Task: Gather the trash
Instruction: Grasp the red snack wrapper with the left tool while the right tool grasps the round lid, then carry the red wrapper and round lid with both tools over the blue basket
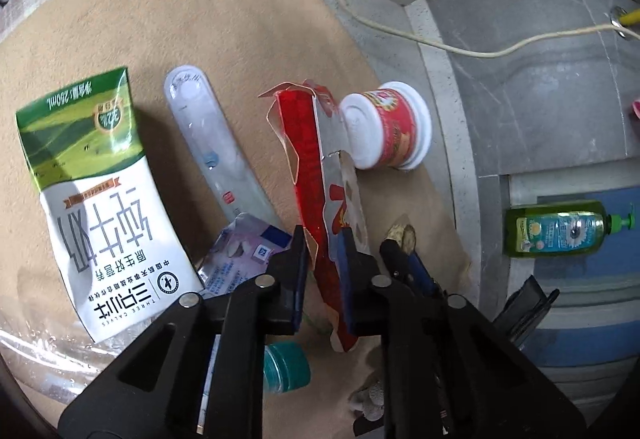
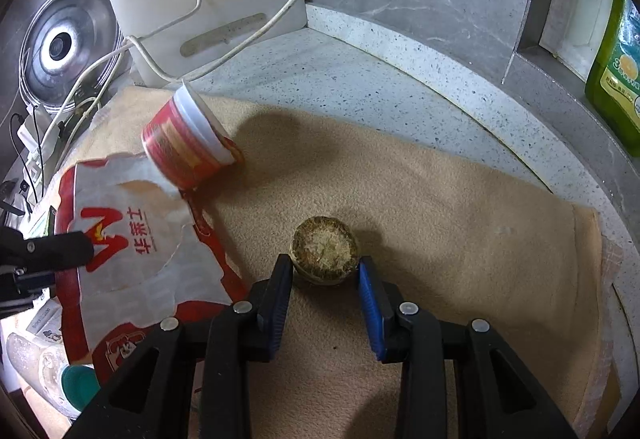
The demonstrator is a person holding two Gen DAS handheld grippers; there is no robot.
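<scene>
The left hand-held gripper point(image 1: 323, 259) is clenched on the torn red-and-white wrapper point(image 1: 316, 167), lifting its edge off the tan mat point(image 1: 180, 19). The right hand-held gripper point(image 2: 325, 293) pinches the round brown scrap point(image 2: 325, 251) resting there. Beyond them, a red cup point(image 2: 188, 147) lies tipped over on the surface, uncollected.

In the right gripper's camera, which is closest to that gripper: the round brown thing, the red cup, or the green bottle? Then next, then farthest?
1. Round brown thing: between the right gripper's fingers.
2. Red cup: tipped over, up left on the tan cloth.
3. Green bottle: far right, on the ledge.
</scene>
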